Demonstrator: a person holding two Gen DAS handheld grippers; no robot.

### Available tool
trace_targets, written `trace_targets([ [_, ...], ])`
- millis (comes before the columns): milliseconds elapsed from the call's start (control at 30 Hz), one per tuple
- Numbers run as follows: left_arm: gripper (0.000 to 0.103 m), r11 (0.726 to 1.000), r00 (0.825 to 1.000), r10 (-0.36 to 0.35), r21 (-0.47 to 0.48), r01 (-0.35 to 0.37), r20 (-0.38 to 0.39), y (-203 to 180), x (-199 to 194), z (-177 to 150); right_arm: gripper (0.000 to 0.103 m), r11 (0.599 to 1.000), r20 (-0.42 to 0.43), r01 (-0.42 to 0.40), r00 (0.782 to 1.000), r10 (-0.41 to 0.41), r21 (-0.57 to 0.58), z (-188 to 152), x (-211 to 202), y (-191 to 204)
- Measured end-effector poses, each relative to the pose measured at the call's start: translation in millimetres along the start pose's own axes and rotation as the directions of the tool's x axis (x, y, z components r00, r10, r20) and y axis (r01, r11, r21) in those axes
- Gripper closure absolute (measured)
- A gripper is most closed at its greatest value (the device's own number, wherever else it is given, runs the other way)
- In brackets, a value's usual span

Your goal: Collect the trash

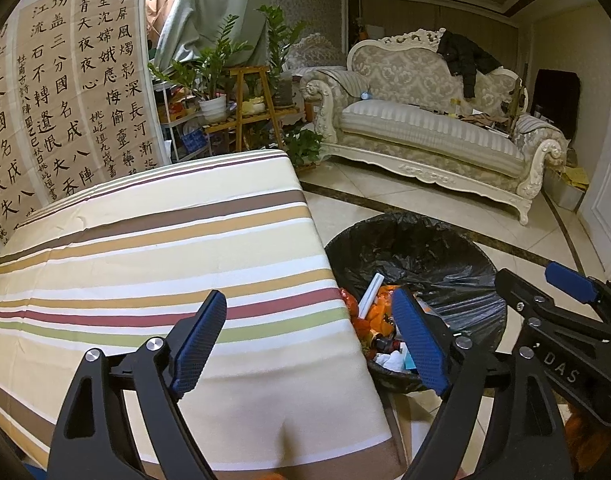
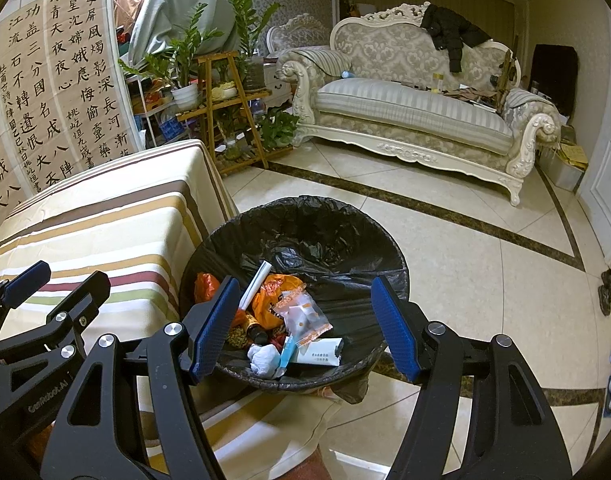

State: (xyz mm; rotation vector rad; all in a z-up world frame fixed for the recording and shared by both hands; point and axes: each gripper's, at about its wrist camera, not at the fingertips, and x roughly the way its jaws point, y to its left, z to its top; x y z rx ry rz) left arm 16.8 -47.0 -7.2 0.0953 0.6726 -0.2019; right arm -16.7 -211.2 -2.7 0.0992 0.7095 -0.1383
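Black-lined round trash bin (image 2: 305,236), on the floor beside the striped cloth-covered surface (image 2: 117,216): wrappers, tissue, white tube inside. Right hand-held gripper (image 2: 305,322) spread, empty, directly above, nearer. Left hand-held gripper (image 1: 313,344) spread, empty, left of bin.

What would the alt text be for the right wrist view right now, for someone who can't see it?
The open, empty right gripper hangs over a trash bin lined with a black bag, holding wrappers, a tissue and a small white box. A striped tablecloth lies left, with a cream sofa behind.
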Motion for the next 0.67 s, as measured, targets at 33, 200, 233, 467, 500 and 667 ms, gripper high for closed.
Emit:
trace_targets([
  [33,0.02,1.0,1.0,-0.004,0.0,0.004,0.002,2,0,2,0.037,1.0,-0.001,0.0,1.0,0.0,0.0,0,0,0],
  [200,0.019,1.0,0.999,-0.002,-0.007,0.003,0.04,-2,-7,2,0.037,1.0,0.001,0.0,1.0,0.0,-0.001,0,0,0],
  [233,0.019,1.0,0.999,-0.004,-0.009,0.004,0.044,-3,-8,2,0.037,1.0,0.002,0.001,1.0,-0.001,-0.001,0,-1,0],
  [467,0.019,0.999,0.999,0.03,-0.024,-0.029,0.038,9,-8,6,0.037,1.0,-0.003,-0.005,1.0,0.005,-0.011,1,-2,5],
  [500,0.019,0.999,0.999,0.038,-0.035,-0.037,0.028,14,-7,6,0.037,1.0,-0.002,-0.009,1.0,0.009,-0.018,2,-2,8],
  [667,0.019,0.993,0.997,0.071,-0.089,-0.072,-0.016,44,0,5,0.033,0.998,-0.006,-0.038,0.999,0.038,-0.056,7,0,29],
])
